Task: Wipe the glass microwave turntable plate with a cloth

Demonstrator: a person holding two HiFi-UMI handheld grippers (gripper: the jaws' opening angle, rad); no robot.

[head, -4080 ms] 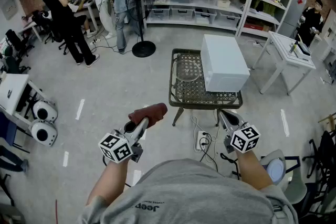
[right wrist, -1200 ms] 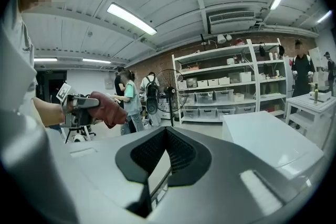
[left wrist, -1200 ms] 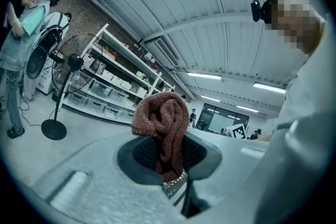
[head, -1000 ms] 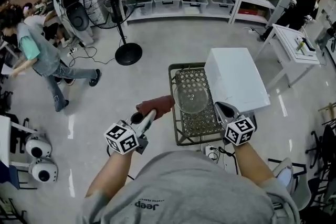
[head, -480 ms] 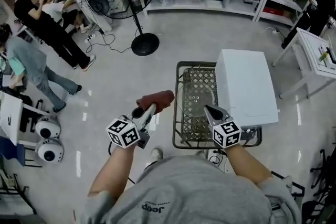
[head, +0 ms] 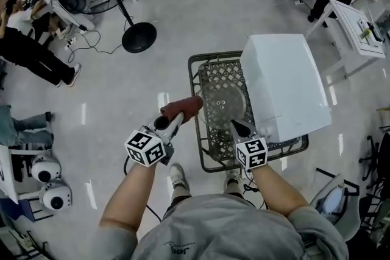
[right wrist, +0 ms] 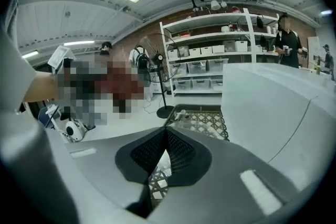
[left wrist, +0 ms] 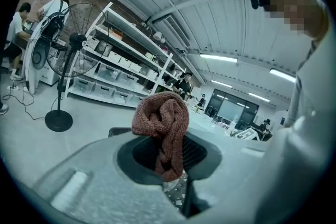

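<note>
Grey floor (head: 122, 88) all around. Big white microwave (head: 285, 85) at 2 o'clock in the head view, sitting on the wire surface (head: 206, 158). Black fan (head: 139, 38) standing on the floor at 11 o'clock, well apart from the surface. Round glass plate (head: 224, 103) lying flat on the surface, just beside the microwave at its 9 o'clock. Left tool (head: 173, 120) just off the surface's edge, at 9 o'clock of the plate, jaws pressed tight on a brown cloth (head: 181, 108). Cloth bunched up and sticking out past the jaw tips, near the plate's rim; cannot tell if touching. Right tool (head: 234, 125) over the plate's 5 o'clock edge, jaws closed tip to tip, nothing between them.
</note>
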